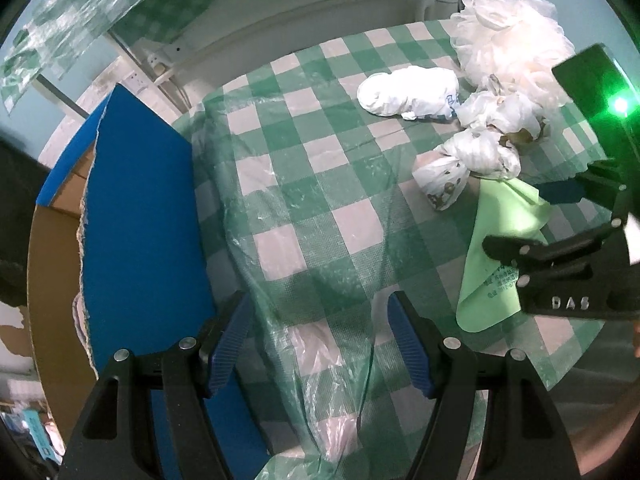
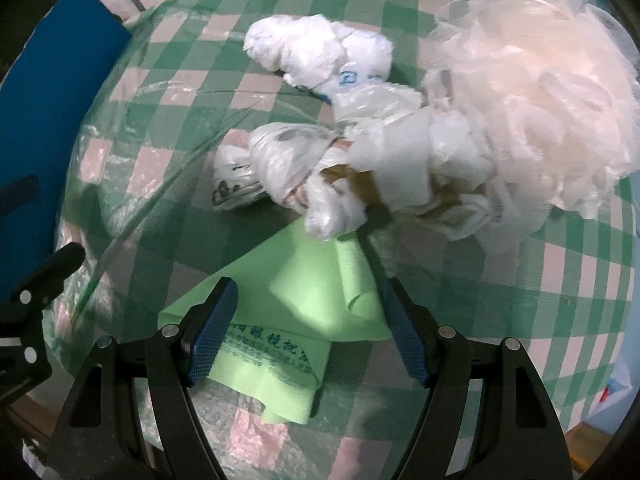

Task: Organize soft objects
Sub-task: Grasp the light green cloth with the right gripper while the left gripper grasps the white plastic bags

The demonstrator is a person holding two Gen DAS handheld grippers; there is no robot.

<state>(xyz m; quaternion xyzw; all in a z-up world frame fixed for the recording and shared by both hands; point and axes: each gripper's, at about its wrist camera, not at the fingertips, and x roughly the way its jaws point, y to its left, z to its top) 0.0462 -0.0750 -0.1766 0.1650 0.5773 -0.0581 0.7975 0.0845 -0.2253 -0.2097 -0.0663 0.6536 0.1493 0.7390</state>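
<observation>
Green cloth (image 2: 304, 280) part-hidden under knotted bags (image 2: 320, 176), print blurred, both grippers' jaws released.

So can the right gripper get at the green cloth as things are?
Probably yes. The right gripper points down with its jaws open over the green cloth, which lies flat on the table. Only its far corner is tucked under a knotted bag.

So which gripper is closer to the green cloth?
Right. The right gripper hangs open directly over the green cloth, fingers either side of it. The left gripper is off to the side, above bare checkered tablecloth.
</observation>
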